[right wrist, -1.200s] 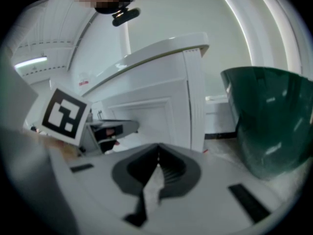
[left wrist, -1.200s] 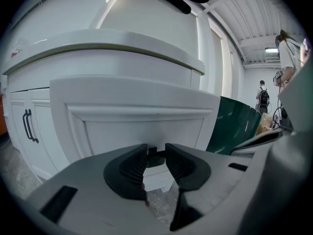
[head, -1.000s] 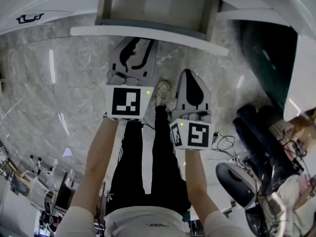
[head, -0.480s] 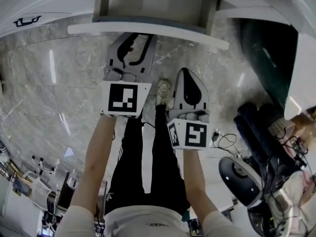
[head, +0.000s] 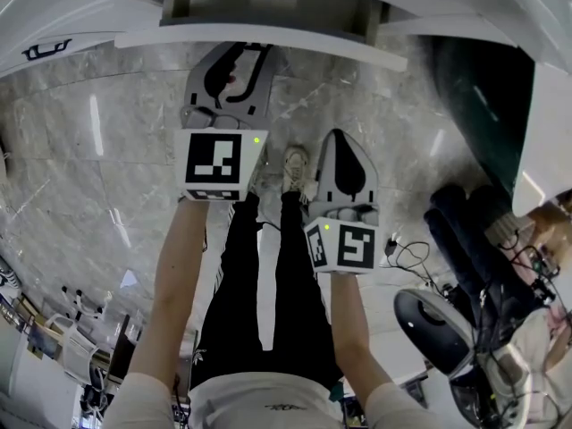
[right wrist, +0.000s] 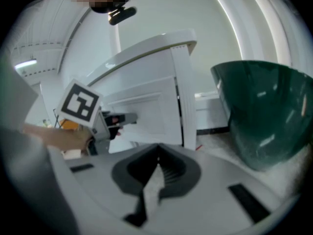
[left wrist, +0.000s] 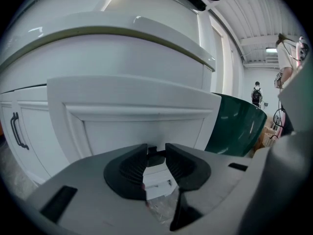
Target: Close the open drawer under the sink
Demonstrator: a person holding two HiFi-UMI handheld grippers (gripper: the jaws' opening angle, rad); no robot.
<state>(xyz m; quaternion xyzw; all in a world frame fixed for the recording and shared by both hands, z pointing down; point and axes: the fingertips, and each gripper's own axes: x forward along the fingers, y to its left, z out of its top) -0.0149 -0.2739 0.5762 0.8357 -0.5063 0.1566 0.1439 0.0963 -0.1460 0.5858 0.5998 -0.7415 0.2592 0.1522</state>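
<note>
The drawer (left wrist: 142,116) stands pulled out, the left tool (left wrist: 156,153) close before its front, jaws apart and empty; the right tool (right wrist: 157,156) is clenched on nothing. Pushing off-centre could skew and jam it.

dark green tub (head: 483,96) at the upper right, grey marble floor (head: 80,150) across the left half, tangled black cables (head: 407,259) at mid right below the tub

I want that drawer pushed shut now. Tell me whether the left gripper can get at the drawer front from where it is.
Probably yes. The left gripper points straight at the drawer front, close up, with nothing between them; the green tub stands off to the side.
</note>
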